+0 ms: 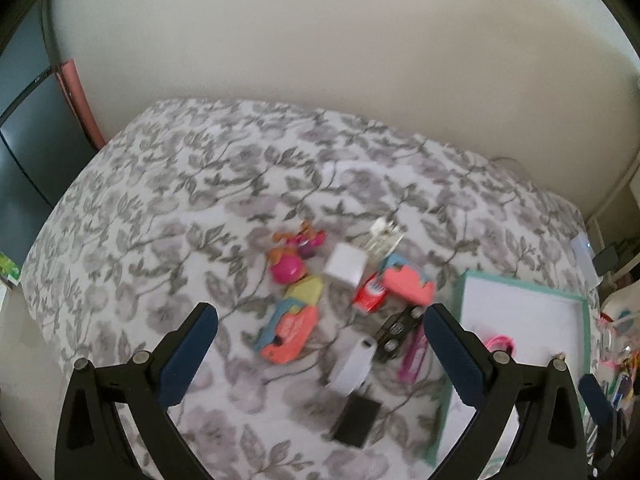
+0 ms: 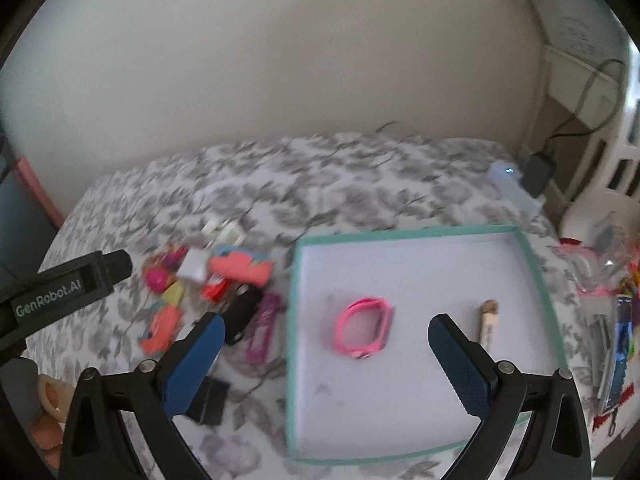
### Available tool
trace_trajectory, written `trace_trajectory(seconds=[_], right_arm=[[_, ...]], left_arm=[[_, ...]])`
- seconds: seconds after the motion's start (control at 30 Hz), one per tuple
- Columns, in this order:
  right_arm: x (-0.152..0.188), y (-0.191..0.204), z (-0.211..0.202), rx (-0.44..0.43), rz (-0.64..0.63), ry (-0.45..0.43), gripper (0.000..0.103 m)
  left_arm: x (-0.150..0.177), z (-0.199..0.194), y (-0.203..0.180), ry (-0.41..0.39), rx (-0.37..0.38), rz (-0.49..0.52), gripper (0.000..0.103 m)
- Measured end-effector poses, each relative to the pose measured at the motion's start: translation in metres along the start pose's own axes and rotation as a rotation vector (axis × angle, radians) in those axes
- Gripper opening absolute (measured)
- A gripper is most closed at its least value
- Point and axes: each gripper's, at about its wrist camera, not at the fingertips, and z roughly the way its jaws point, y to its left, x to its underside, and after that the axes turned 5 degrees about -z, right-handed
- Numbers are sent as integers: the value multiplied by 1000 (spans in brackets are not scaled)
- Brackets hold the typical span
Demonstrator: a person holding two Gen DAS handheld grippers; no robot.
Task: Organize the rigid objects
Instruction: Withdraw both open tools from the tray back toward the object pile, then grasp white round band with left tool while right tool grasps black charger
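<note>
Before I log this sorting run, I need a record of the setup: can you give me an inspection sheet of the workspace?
Surface: floral cloth.
Job's things: teal-rimmed tray holds a pink band and a small stick; toy pile lies to its left.
Clutter: bags and packets right of the tray.
Grippers: left gripper and right gripper open, empty.
Cables: dark cable and adapter by the wall.
Surroundings: plain wall.

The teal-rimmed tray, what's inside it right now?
Inside the tray lie a pink wristband and a small cork-topped tube, apart. The right gripper hides the tray's near corners.
</note>
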Motion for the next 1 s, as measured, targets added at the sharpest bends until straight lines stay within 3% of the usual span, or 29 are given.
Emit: trace_trajectory(seconds=[0.17, 0.53, 1.0], right_arm=[[9, 33, 12, -4, -96, 53, 103], [32, 72, 52, -137, -185, 216, 103], [52, 102, 90, -142, -279, 320, 103]], left_arm=[[9, 12, 22, 67, -19, -30, 103], [29, 60, 46, 255, -105, -49, 103], [37, 90, 69, 359, -148, -144, 103]])
